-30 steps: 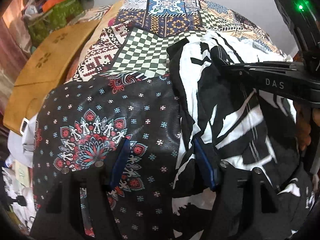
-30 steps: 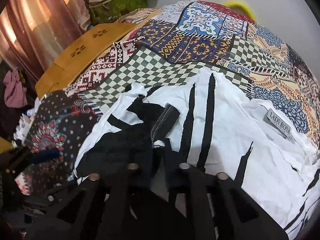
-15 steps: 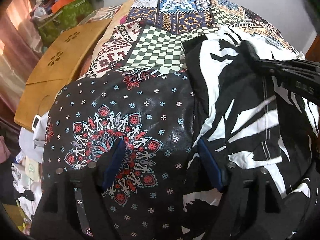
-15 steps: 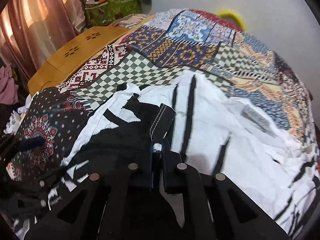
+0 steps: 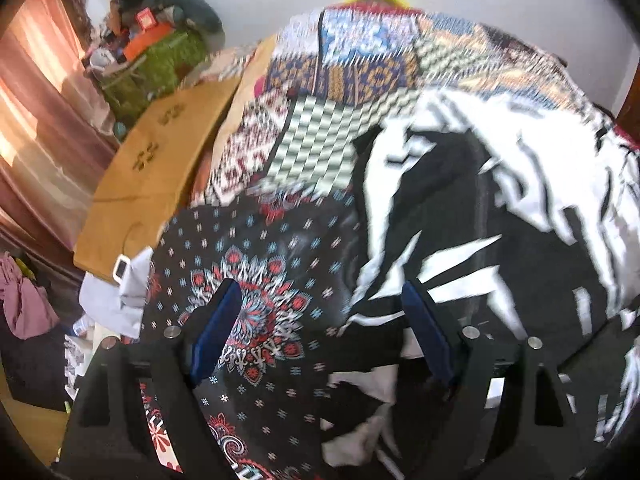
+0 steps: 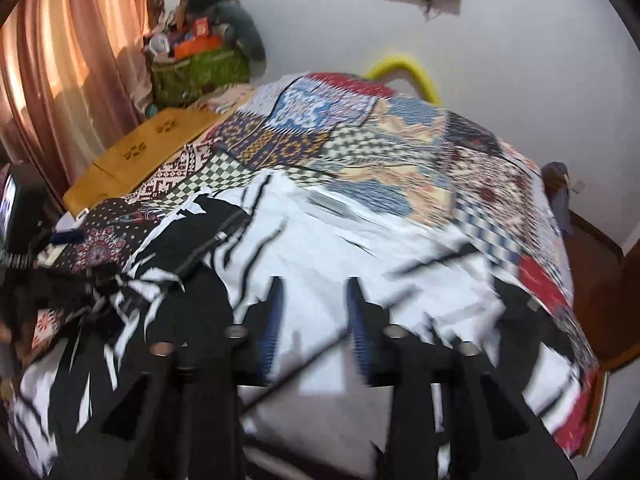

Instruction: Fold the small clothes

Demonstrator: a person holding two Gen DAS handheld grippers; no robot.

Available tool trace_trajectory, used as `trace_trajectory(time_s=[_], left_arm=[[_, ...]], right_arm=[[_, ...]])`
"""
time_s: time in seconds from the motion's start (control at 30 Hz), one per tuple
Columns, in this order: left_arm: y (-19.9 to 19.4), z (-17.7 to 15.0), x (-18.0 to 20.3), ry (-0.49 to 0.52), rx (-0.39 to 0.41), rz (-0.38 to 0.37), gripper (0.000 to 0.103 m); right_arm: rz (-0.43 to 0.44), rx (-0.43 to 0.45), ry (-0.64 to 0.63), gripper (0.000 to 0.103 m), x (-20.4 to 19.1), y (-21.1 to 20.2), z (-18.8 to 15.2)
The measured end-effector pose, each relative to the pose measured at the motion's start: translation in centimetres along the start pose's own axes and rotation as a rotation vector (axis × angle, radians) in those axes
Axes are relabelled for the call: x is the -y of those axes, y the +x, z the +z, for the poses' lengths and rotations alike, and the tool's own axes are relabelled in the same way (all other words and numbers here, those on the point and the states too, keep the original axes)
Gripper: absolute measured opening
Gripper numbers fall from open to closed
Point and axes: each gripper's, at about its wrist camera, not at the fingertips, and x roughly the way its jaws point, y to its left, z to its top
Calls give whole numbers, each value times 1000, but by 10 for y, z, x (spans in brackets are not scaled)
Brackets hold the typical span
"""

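Note:
A black-and-white patterned garment (image 5: 500,216) lies spread on the bed, with a black part folded over its left side; it also shows in the right wrist view (image 6: 320,248). My left gripper (image 5: 320,316) is open and empty, above the garment's left edge and the dark floral cloth (image 5: 256,264). My right gripper (image 6: 314,312) is open and empty, raised above the white part of the garment. The frames are motion-blurred.
The bed has a patchwork cover (image 6: 360,132). A yellow wooden board (image 5: 160,168) lies along its left side, with a green bag of clutter (image 6: 200,72) and curtains (image 6: 60,60) beyond. A wooden bed edge (image 6: 600,280) is at right.
My right gripper was shut on the garment's black fold; it has let go, opened and pulled back and up. My left gripper has also drawn back, still open.

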Motion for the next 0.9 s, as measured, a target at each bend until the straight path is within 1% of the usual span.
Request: trace_trajectory(time_s=[0.03, 0.07, 0.17, 0.27, 0.3, 0.43, 0.47, 0.5, 0.53, 0.6, 0.67, 0.77, 0.9], left_arm=[[-6, 2, 3, 3, 10, -5, 83], [-12, 4, 8, 7, 19, -13, 85], [-26, 5, 25, 15, 30, -53, 88], [-32, -3, 48, 53, 20, -88, 88], [-32, -5, 56, 70, 16, -94, 89], [-21, -22, 91, 169, -16, -83, 90], [-17, -27, 95, 182, -23, -75, 90], [-10, -30, 100, 194, -33, -57, 91], [-7, -32, 101, 194, -23, -47, 92], [-4, -32, 100, 186, 16, -9, 103], [1, -30, 101, 201, 27, 6, 103], [13, -21, 102, 204, 32, 54, 103], [33, -4, 98, 167, 2, 46, 103]], right_arm=[[2, 1, 12, 43, 8, -8, -9], [2, -9, 23, 43, 15, -11, -18], [-3, -98, 68, 43, 44, -14, -57], [9, -174, 99, 43, 61, -16, -92], [24, -191, 106, 43, 66, -19, -104], [67, -194, 179, 43, 77, -39, -136], [92, -201, 203, 43, 79, -43, -142], [105, -204, 216, 43, 80, -45, -146], [113, -208, 229, 43, 78, -47, -152], [120, -224, 235, 43, 73, -49, -167], [127, -209, 250, 43, 74, -52, -177], [143, -204, 295, 43, 77, -55, -177], [146, -164, 346, 43, 89, -68, -167]])
